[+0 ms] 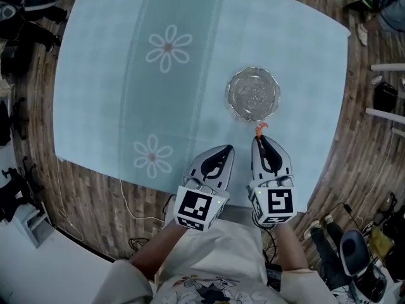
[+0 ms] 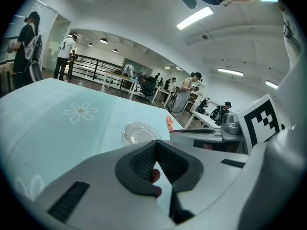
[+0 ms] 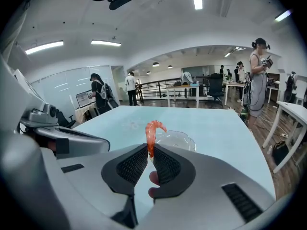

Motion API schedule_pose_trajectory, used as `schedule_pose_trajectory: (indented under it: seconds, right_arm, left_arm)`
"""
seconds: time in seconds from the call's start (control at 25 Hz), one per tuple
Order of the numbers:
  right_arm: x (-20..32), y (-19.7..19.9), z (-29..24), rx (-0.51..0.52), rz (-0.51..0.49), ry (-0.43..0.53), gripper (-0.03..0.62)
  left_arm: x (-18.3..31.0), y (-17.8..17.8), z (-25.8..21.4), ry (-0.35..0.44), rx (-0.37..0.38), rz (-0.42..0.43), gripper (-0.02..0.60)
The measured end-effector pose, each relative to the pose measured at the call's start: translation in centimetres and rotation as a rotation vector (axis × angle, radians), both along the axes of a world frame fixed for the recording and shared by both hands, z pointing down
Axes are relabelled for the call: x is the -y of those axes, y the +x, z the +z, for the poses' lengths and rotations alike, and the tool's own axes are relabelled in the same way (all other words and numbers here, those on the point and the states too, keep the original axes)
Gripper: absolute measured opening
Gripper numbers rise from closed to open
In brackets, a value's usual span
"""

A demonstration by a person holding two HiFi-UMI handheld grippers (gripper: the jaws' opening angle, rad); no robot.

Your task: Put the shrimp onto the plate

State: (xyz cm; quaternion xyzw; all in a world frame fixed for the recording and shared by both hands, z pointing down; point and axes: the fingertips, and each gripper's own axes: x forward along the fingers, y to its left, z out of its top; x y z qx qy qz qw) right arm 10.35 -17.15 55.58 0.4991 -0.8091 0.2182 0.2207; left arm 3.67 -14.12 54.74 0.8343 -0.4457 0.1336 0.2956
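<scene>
An orange shrimp point(image 3: 152, 134) is pinched by its tail between the jaws of my right gripper point(image 3: 149, 153), curling up above the tips; in the head view the shrimp point(image 1: 260, 130) pokes out just short of the plate. The clear glass plate point(image 1: 252, 94) sits on the pale blue tablecloth point(image 1: 114, 75), right of centre, and shows beyond the shrimp as the plate point(image 3: 173, 139). My left gripper point(image 1: 227, 149) hovers beside the right one, shut with nothing in it. From the left gripper point(image 2: 154, 145) the plate point(image 2: 138, 132) and shrimp point(image 2: 169, 124) lie ahead.
Two white flower prints point(image 1: 168, 47) mark the cloth's left half. The table's near edge point(image 1: 126, 177) runs just under both grippers, with wooden floor and cables below. People, desks and chairs stand far off in the room behind.
</scene>
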Motion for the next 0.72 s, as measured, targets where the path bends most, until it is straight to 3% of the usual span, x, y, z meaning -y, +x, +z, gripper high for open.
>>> schedule_pose_trajectory:
  seconds: [0.72]
  right_arm:
    - [6.2, -0.5, 6.5, -0.05, 0.054, -0.095, 0.055]
  left_arm:
    - [5.3, -0.3, 4.5, -0.051, 0.013, 0.069, 0.008]
